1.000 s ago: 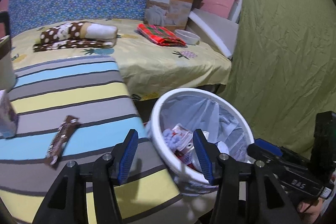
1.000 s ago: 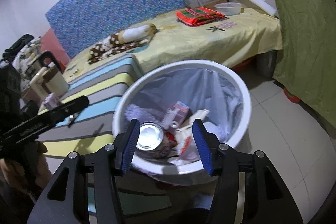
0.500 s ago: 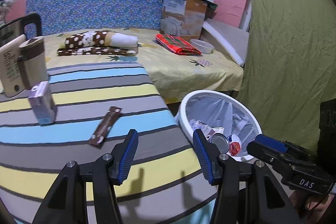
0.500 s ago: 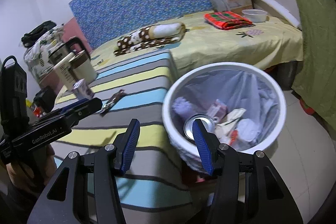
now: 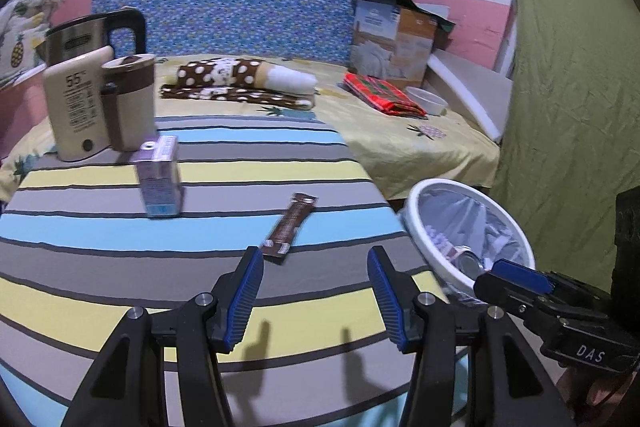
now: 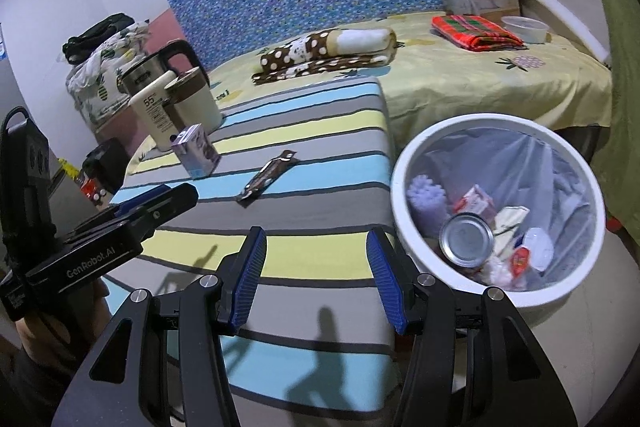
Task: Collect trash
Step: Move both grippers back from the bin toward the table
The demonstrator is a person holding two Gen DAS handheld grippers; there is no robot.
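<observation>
Trash on the striped desk (image 5: 120, 291) comes to two pieces: a flat brown snack wrapper (image 5: 290, 233) with a pale printed end, lying slantwise toward the desk's right edge, and a small purple drink carton (image 5: 160, 179) standing upright farther toward the left, well apart from it. Just off that right edge sits a white bin (image 6: 404, 163) lined with a clear bag, holding a tin can (image 6: 466, 235), a carton and crumpled scraps. Both the left gripper (image 5: 316, 297) and the right gripper (image 6: 316, 279) hang over the desk's near edge with jaws wide apart, holding nothing.
</observation>
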